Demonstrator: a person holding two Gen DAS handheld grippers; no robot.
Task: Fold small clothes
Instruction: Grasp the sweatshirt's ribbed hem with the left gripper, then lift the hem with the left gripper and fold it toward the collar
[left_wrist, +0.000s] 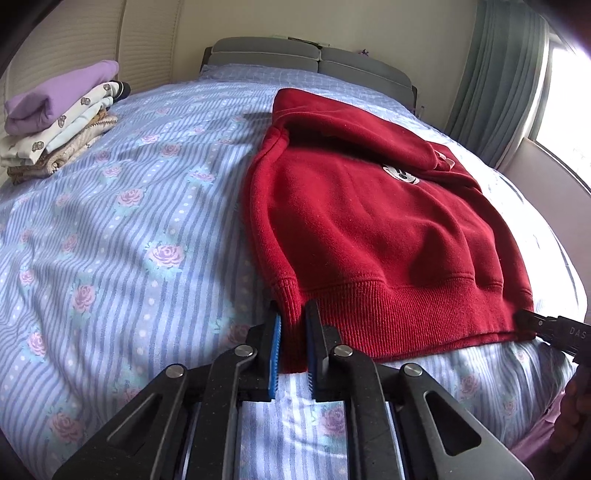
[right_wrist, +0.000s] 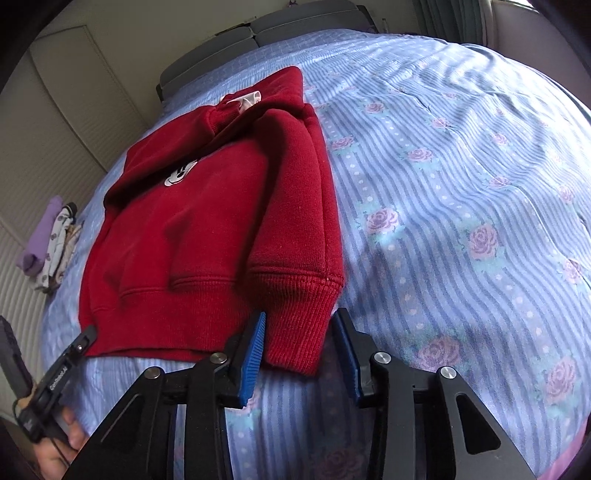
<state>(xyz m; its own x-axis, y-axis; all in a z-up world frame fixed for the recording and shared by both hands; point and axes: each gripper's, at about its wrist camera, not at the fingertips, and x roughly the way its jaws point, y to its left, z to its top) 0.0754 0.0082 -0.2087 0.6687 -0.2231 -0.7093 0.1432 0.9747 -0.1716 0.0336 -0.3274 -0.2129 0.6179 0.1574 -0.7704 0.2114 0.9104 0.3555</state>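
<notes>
Left gripper (left_wrist: 293, 339) clamps the red sweatshirt (left_wrist: 369, 221) hem at lower centre; right gripper (right_wrist: 301, 347) straddles its cuff, unclamped. Open bedspread (left_wrist: 110, 240) at left.

We cannot read the small white emblem (left_wrist: 402, 176) on the red hoodie (left_wrist: 369, 229); a folded sleeve covers part of it. The hoodie's near left hem corner sits hidden between the left gripper (left_wrist: 293, 332) pads. The picture's edge cuts off the left hand (right_wrist: 55, 443). Items low in the folded stack (left_wrist: 55, 125) are indistinguishable.
</notes>
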